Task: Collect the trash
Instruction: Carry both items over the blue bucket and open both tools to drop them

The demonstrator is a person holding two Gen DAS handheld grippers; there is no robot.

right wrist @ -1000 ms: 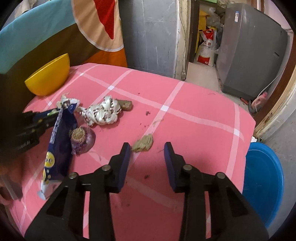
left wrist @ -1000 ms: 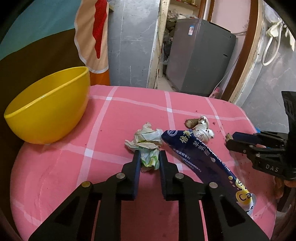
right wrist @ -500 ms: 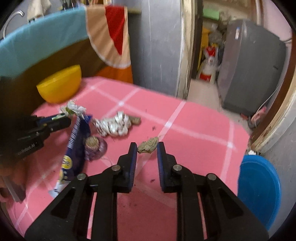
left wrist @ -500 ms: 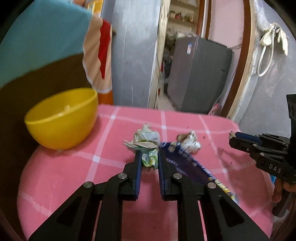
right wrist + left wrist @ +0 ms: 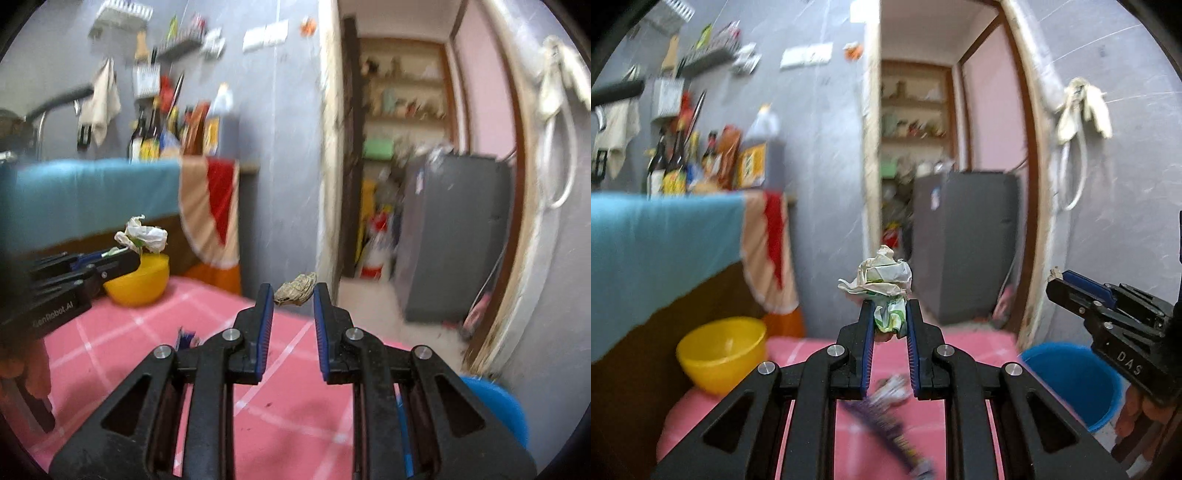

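My left gripper (image 5: 889, 314) is shut on a crumpled white and green paper wad (image 5: 881, 280), held up in the air above the pink checked table (image 5: 960, 343). The same paper wad (image 5: 142, 234) shows in the right wrist view at the tip of the left gripper (image 5: 129, 256). My right gripper (image 5: 293, 293) is shut on a small brownish scrap (image 5: 297, 288), also lifted off the table. In the left wrist view the right gripper (image 5: 1057, 281) juts in from the right. A blue snack wrapper (image 5: 882, 424) lies blurred on the table below.
A yellow bowl (image 5: 722, 350) sits at the table's far left. A blue bucket (image 5: 1071, 380) stands on the floor right of the table. Behind are a grey wall, an open doorway and a grey appliance (image 5: 964, 243). A counter with a teal cloth (image 5: 657, 240) rises at the left.
Both grippers closed on their pieces on the table, then rose and tilted up toward level, carrying the paper wad and the brown scrap into the air.
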